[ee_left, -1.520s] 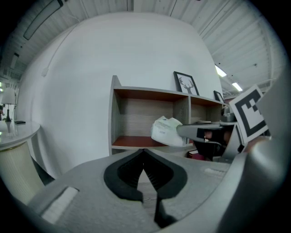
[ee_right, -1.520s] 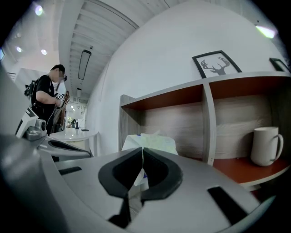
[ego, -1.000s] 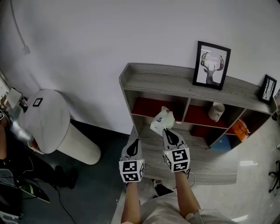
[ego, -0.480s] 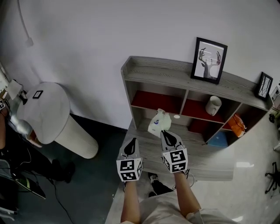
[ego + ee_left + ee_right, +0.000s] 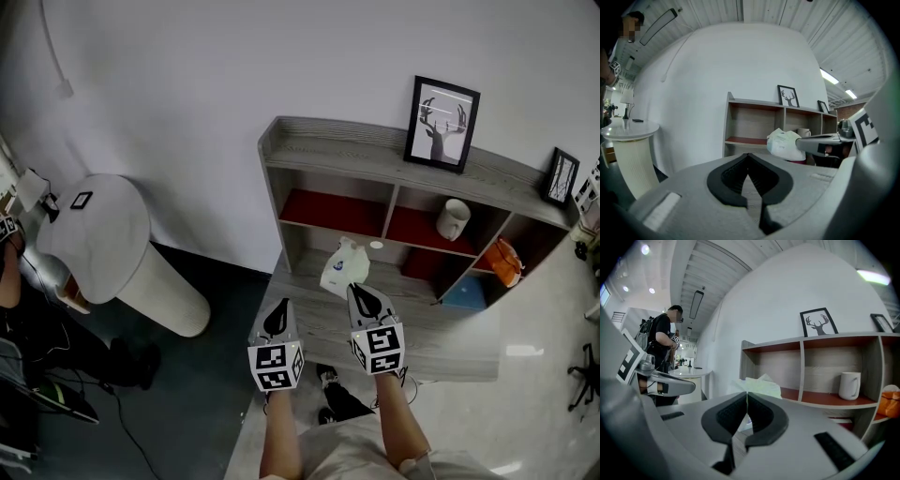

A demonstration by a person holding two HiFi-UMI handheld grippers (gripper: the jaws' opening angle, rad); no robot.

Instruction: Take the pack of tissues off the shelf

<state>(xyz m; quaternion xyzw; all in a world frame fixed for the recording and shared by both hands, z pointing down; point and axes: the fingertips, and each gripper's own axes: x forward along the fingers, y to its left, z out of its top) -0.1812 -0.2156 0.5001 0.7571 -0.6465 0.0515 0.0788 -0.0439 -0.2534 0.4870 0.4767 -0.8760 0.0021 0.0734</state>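
Note:
The pack of tissues [image 5: 344,267] is a white, crumpled soft pack with a small blue mark. It hangs in the air in front of the grey shelf unit [image 5: 375,159], clear of its compartments. My right gripper [image 5: 357,291] is shut on the pack's near edge, and the pack [image 5: 761,385] shows just past the jaw tips in the right gripper view. My left gripper [image 5: 281,307] is beside it on the left, shut and empty. In the left gripper view the pack [image 5: 785,143] is at the right, past my shut left gripper [image 5: 748,155].
On the shelf's top stand a framed deer picture [image 5: 441,124] and a smaller frame [image 5: 559,176]. A white mug [image 5: 452,218], an orange thing [image 5: 502,262] and a blue thing [image 5: 466,293] sit in compartments. A round white table [image 5: 98,234] stands at the left. A person [image 5: 663,341] stands far behind.
My right gripper, still shut on the tissue pack, has drawn back a little from the shelf. The left gripper has stayed beside it.

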